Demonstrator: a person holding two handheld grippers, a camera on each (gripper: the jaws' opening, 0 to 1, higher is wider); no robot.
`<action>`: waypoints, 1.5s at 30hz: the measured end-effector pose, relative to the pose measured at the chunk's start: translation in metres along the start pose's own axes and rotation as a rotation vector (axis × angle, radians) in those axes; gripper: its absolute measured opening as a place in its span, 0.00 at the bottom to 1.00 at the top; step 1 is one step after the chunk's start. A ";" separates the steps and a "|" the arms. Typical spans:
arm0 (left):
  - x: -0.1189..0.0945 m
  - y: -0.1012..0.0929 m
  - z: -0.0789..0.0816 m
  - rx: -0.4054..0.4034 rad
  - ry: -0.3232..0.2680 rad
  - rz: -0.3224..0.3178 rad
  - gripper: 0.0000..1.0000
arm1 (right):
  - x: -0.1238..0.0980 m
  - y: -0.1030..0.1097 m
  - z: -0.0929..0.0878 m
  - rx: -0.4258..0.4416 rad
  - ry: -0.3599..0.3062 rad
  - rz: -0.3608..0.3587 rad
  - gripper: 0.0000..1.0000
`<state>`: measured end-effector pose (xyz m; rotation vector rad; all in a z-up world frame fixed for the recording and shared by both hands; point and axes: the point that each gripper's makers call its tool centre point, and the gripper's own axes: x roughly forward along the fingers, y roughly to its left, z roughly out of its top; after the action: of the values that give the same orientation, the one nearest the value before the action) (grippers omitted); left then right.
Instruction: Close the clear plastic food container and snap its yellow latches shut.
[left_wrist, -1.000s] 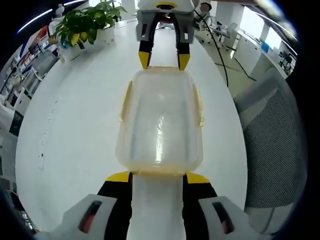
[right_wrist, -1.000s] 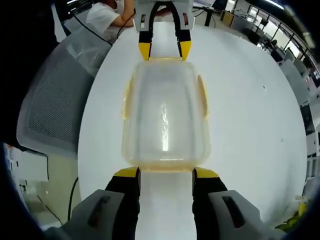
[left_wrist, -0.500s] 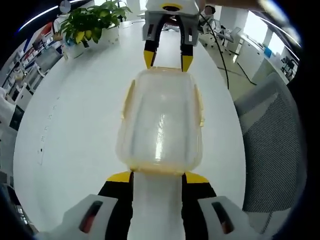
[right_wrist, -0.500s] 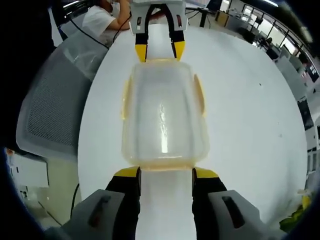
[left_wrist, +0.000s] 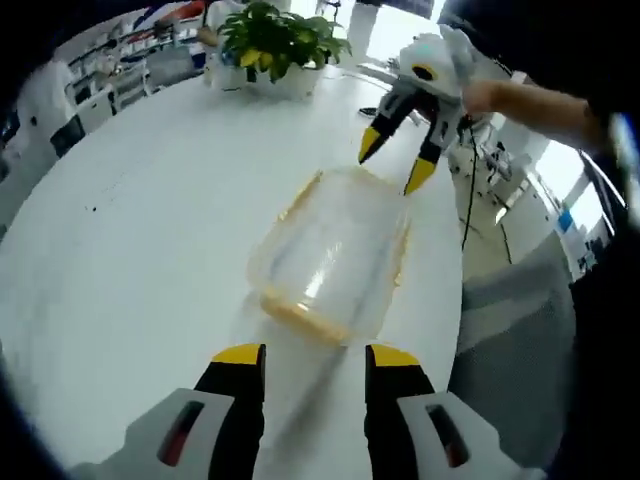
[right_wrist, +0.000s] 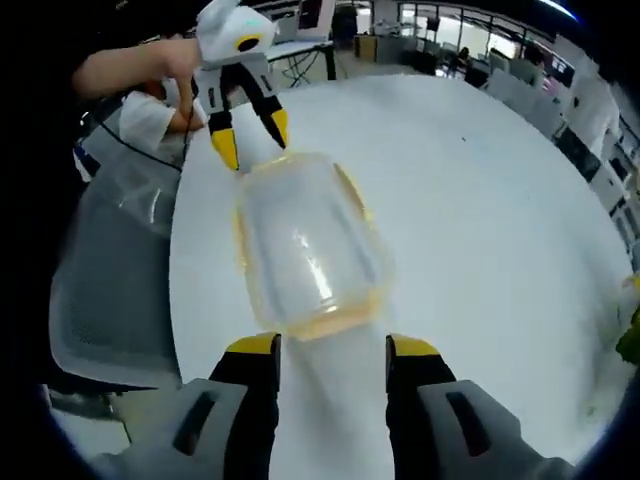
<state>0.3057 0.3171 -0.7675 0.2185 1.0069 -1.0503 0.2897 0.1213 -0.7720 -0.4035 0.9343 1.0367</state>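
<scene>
The clear plastic container (left_wrist: 328, 255) lies flat on the white table (left_wrist: 130, 250) with its lid on. Yellow latches (right_wrist: 352, 190) run along its long sides and ends. My left gripper (left_wrist: 315, 358) is open, its yellow tips a short way back from the container's near end, holding nothing. My right gripper (right_wrist: 332, 348) is open too, just short of the opposite end of the container (right_wrist: 305, 245). Each gripper appears in the other's view beyond the far end: the right gripper (left_wrist: 395, 165) held by a hand (left_wrist: 500, 95), the left gripper (right_wrist: 252, 140) likewise, both apart from the container.
A potted plant (left_wrist: 275, 35) stands at the table's far side. A grey mesh chair (right_wrist: 110, 270) sits close against the table edge beside the container, also seen as the chair (left_wrist: 510, 300). A person in a white shirt (right_wrist: 150, 115) sits behind. Cables (left_wrist: 468, 190) hang off the table edge.
Both grippers have drawn back and lifted off the container's two ends, and both views have rolled and tilted. The container stays flat on the table.
</scene>
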 end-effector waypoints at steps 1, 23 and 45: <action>-0.001 0.001 0.001 -0.044 -0.017 -0.005 0.34 | -0.001 -0.001 0.001 0.032 -0.011 -0.008 0.38; 0.023 -0.002 0.011 -0.234 -0.114 0.039 0.25 | 0.014 0.004 0.013 0.432 -0.173 -0.019 0.28; 0.035 -0.008 0.012 -0.284 -0.115 0.079 0.21 | 0.016 0.003 0.017 0.419 -0.168 0.016 0.19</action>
<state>0.3108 0.2842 -0.7860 -0.0340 1.0213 -0.8282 0.2975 0.1435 -0.7754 0.0390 0.9741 0.8467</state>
